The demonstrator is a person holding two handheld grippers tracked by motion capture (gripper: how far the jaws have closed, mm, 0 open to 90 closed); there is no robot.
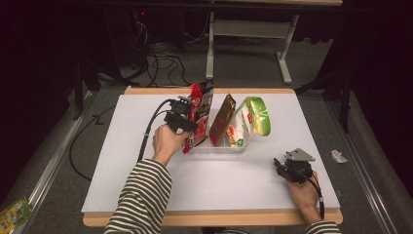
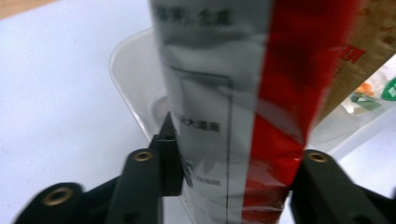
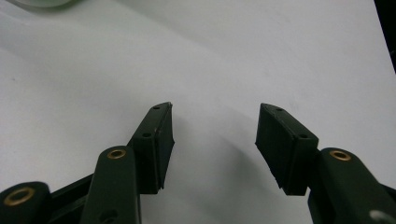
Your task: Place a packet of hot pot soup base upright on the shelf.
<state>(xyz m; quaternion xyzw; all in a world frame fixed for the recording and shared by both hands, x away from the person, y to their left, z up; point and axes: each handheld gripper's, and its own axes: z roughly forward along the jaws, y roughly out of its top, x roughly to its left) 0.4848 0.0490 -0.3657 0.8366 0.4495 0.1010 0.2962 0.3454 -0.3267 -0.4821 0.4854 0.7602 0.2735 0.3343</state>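
A red and silver snack bag (image 1: 198,105) stands upright at the left end of a clear plastic tray (image 1: 234,146). My left gripper (image 1: 191,129) is shut on the bag's lower part. In the left gripper view both pads press the bag (image 2: 224,93) from either side, above the tray's rim (image 2: 128,74). A brown bag (image 1: 222,119) and a green and white bag (image 1: 248,122) lean in the same tray to the right. My right gripper (image 1: 280,165) rests on the white sheet near the front right. Its jaws stand open (image 3: 215,135) with nothing between them.
The white sheet (image 1: 146,161) covers a wooden table with its edges showing all round. A small white scrap (image 1: 338,156) lies off the table's right side. A green packet (image 1: 13,212) sits on the floor at the lower left. Cables and a white desk frame (image 1: 248,29) lie behind.
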